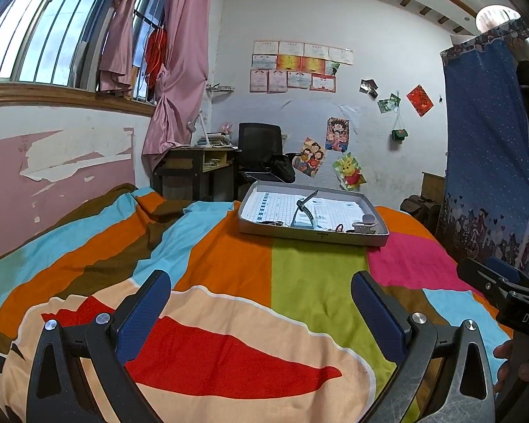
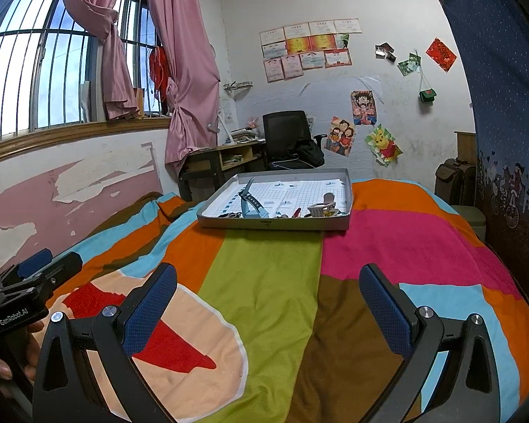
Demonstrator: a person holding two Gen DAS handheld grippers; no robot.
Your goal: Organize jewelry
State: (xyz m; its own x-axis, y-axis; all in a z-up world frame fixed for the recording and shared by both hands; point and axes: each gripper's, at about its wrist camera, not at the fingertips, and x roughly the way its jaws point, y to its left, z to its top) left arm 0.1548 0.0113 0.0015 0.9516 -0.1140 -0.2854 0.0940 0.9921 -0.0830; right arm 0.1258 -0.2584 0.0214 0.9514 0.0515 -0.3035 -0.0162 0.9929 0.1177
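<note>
A shallow grey tray (image 1: 314, 237) (image 2: 271, 225) lined with grid paper sits on the bed ahead of both grippers. In it lie a light-blue watch (image 1: 305, 211) (image 2: 252, 202), a white hair claw clip (image 1: 365, 225) (image 2: 322, 208) and small dark and red items along the near wall. My left gripper (image 1: 261, 303) is open and empty, low over the bedspread, well short of the tray. My right gripper (image 2: 268, 299) is open and empty, also short of the tray. Each gripper shows at the edge of the other's view, the right one (image 1: 500, 289) and the left one (image 2: 35, 271).
The tray rests on a multicoloured striped bedspread (image 1: 310, 275) (image 2: 264, 268). A peeling wall and barred window run along the left. A desk (image 2: 225, 158) and black chair (image 2: 289, 134) stand beyond the bed. A blue curtain (image 2: 504, 105) hangs at the right.
</note>
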